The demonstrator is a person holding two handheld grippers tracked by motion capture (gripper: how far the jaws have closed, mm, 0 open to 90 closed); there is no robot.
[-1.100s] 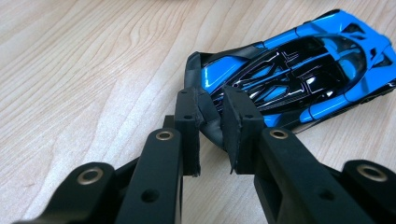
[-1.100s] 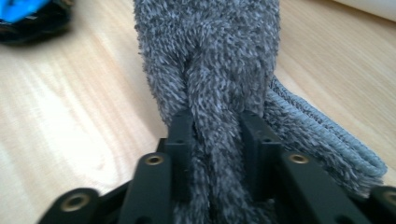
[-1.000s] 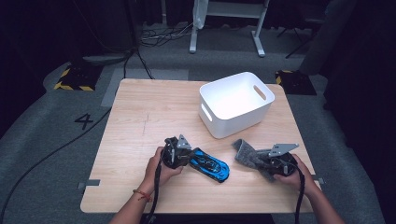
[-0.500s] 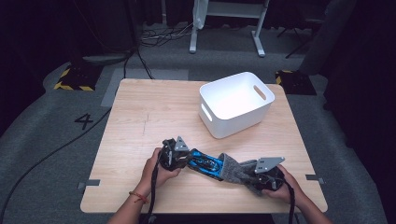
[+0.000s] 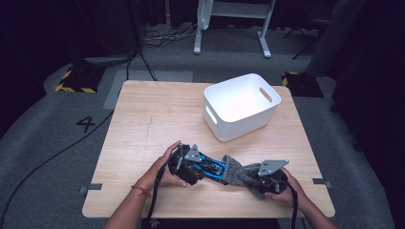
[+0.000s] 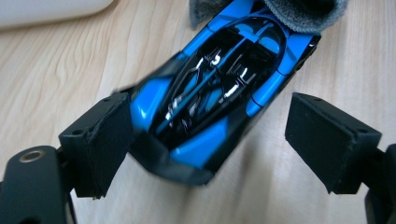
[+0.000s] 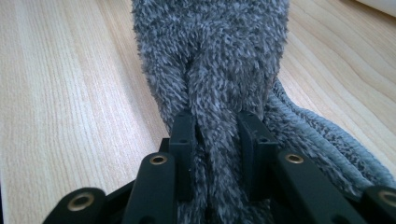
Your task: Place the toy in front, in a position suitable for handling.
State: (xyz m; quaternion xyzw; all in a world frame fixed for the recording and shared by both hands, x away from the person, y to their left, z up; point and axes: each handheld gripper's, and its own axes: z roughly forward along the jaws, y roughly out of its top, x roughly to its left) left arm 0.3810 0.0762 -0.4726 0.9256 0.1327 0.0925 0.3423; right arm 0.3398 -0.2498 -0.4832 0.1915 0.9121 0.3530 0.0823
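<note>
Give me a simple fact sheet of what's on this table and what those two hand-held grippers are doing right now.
Surface: wooden table
Toy: blue and black toy car, lying on the table near the front edge
Cloth: grey fuzzy cloth, touching the car's far end
Container: white bin, on the table behind the car and cloth
Left hand-held gripper: jaws open, one on each side of the car
Right hand-held gripper: jaws pinched on a fold of the cloth
</note>
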